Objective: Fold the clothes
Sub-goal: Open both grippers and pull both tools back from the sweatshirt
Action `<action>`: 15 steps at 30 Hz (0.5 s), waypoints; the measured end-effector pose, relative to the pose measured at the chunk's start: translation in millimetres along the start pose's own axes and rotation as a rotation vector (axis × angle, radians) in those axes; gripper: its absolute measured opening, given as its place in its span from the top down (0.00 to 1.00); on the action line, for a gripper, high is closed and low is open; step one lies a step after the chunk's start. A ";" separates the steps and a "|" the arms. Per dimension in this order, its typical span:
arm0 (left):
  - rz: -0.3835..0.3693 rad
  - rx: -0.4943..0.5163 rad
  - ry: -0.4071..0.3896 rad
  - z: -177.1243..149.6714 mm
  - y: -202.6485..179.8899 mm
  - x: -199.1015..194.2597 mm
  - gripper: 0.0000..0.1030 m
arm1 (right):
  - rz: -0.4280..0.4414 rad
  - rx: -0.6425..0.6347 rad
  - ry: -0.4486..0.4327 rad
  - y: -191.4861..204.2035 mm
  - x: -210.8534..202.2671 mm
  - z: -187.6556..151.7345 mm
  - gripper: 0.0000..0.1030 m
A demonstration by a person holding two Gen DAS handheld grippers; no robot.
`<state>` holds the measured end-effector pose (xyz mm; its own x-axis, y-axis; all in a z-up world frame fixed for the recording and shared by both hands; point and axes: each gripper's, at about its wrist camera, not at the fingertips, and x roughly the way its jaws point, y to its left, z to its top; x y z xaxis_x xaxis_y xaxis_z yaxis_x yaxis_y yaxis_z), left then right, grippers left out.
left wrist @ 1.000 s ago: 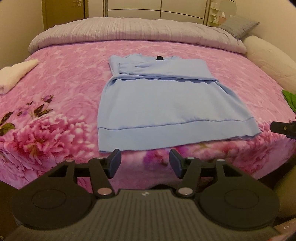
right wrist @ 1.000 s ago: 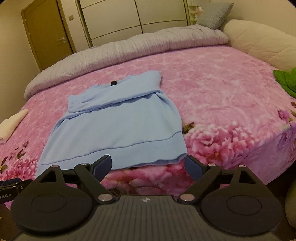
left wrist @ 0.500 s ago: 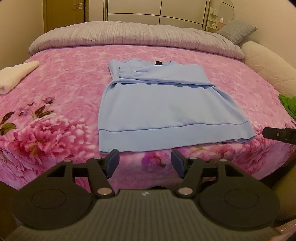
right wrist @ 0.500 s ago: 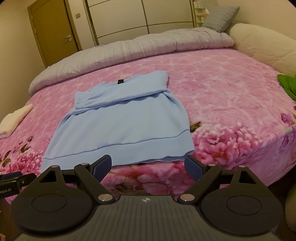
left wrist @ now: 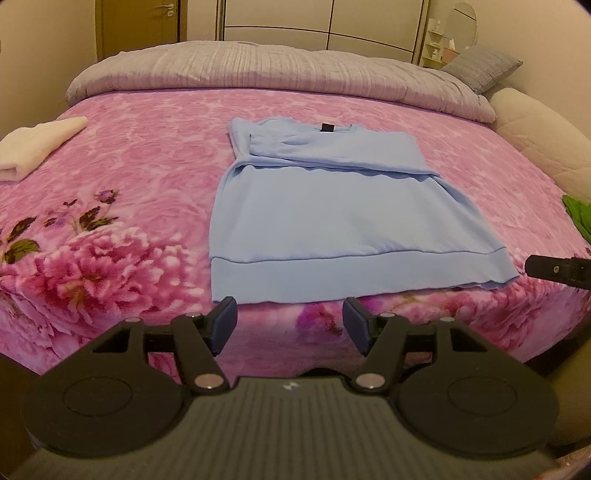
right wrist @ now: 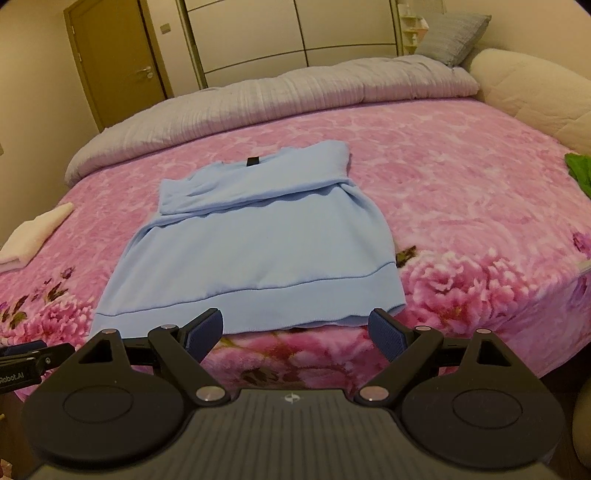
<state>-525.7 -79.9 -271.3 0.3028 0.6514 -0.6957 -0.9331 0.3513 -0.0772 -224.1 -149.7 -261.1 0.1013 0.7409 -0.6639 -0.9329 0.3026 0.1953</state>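
Observation:
A light blue sweater [left wrist: 332, 218] [right wrist: 255, 243] lies flat on the pink floral bedspread [left wrist: 129, 177] [right wrist: 461, 192], sleeves folded across its upper part, hem toward me. My left gripper [left wrist: 290, 325] is open and empty just short of the hem's left half, over the bed's near edge. My right gripper [right wrist: 295, 330] is open wider, empty, hovering near the hem's right half. In the left wrist view the right gripper's tip [left wrist: 554, 268] shows by the sweater's right hem corner. The right wrist view catches the left gripper's tip [right wrist: 26, 360] at the far left.
A folded cream garment [left wrist: 35, 146] [right wrist: 35, 230] lies at the bed's left side. A green garment [left wrist: 578, 218] [right wrist: 580, 171] sits at the right edge. A grey duvet roll [left wrist: 277, 68] and grey pillow [right wrist: 450, 33] lie at the head. A cream padded bed side [right wrist: 535, 96] runs along the right.
Both grippers have drawn back and risen slightly, so the sweater sits lower and farther off in both views. Both stay open and the sweater has not moved.

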 end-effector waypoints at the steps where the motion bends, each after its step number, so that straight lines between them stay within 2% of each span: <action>1: 0.001 -0.002 0.000 0.4 1.6 -0.1 0.42 | 0.000 -0.001 0.000 0.2 0.9 1.0 0.14; 6: 0.010 -0.046 -0.002 6.3 21.7 2.6 0.39 | 0.010 0.001 -0.002 -3.0 7.5 5.1 0.14; 11: -0.077 -0.166 0.038 14.3 63.7 28.1 0.37 | 0.035 0.109 0.005 -45.9 20.6 7.9 0.14; 15: -0.145 -0.275 0.089 21.5 93.2 71.7 0.40 | 0.079 0.234 0.020 -92.8 40.0 14.3 0.19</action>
<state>-586.7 14.0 -313.0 0.4292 0.5421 -0.7225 -0.9028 0.2333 -0.3613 -128.5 -139.5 -295.4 0.0227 0.7565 -0.6536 -0.8320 0.3768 0.4072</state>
